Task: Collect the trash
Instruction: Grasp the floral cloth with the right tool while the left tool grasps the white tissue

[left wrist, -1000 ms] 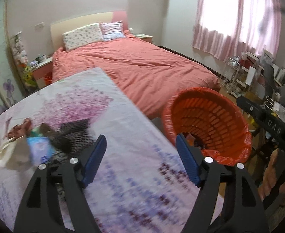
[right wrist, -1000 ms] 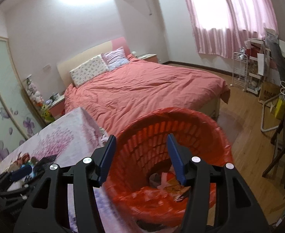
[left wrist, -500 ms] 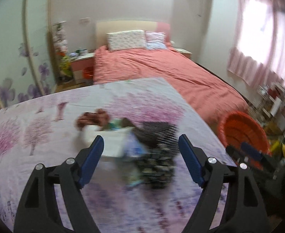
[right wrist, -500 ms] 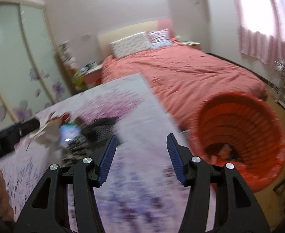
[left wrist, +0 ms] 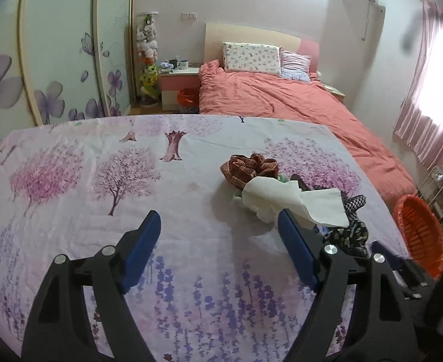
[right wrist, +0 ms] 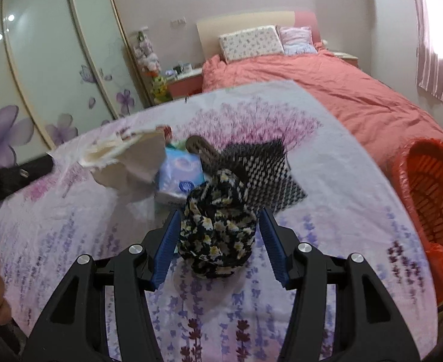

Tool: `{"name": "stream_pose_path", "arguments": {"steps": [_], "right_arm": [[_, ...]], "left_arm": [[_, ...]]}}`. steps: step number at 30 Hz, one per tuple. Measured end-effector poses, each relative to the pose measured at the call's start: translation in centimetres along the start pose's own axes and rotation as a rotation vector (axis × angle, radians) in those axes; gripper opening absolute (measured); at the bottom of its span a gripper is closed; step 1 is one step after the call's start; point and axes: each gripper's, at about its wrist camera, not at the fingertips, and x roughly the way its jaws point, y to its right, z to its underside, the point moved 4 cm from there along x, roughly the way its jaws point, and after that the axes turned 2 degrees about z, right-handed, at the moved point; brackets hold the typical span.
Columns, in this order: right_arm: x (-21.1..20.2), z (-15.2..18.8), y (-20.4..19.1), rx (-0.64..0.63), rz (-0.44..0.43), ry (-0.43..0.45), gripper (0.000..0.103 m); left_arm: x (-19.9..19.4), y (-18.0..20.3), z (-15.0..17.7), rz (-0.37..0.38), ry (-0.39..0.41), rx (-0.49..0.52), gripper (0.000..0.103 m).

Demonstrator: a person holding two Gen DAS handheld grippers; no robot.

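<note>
Crumpled tissue (left wrist: 284, 199) lies just past the wide-open, empty left gripper (left wrist: 218, 241), whose jaws have just been opening; light and soft, pinch its bunched middle. The right gripper (right wrist: 218, 235), half-open, brackets a floral scrunchie (right wrist: 218, 226) without visibly pressing it.

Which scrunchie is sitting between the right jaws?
The black scrunchie with yellow-white flowers sits between the right gripper's open jaws. The brown striped scrunchie lies farther back on the table, beyond the crumpled tissue.
</note>
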Motion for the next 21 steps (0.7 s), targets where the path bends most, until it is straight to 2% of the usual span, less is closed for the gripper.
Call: {"name": "stream_pose_path", "arguments": {"steps": [1,2,3,6,13,17,21], "right_arm": [[0.5,0.2,0.0,0.002,0.004,-0.012,0.054],[0.8,0.4,0.0,0.004,0.003,-0.022,0.042],[1.0,0.6,0.0,0.004,-0.002,-0.027,0.023],[0.8,1.0,0.4,0.017,-0.012,-0.04,0.01],[-1.1,0.8,1.5,0.005,0.049,0.001,0.008],[-1.5,0.7,2.5,0.023,0.07,0.007,0.008],[-1.8,0.8,3.0,0.034,0.075,0.012,0.008]], "left_arm": [[-0.1,0.2,-0.1,0.014,0.001,-0.004,0.079],[0.0,0.4,-0.1,0.023,0.002,-0.006,0.081],[0.0,0.7,-0.2,0.035,0.004,-0.008,0.083],[0.2,1.9,-0.6,0.069,0.007,-0.011,0.084],[2.2,5.6,-1.8,0.087,-0.026,0.011,0.088],[4.8,7.0,-2.3,0.036,-0.079,0.029,0.089],[6.4,5.9,-1.1,-0.006,-0.125,0.042,0.089]]}}
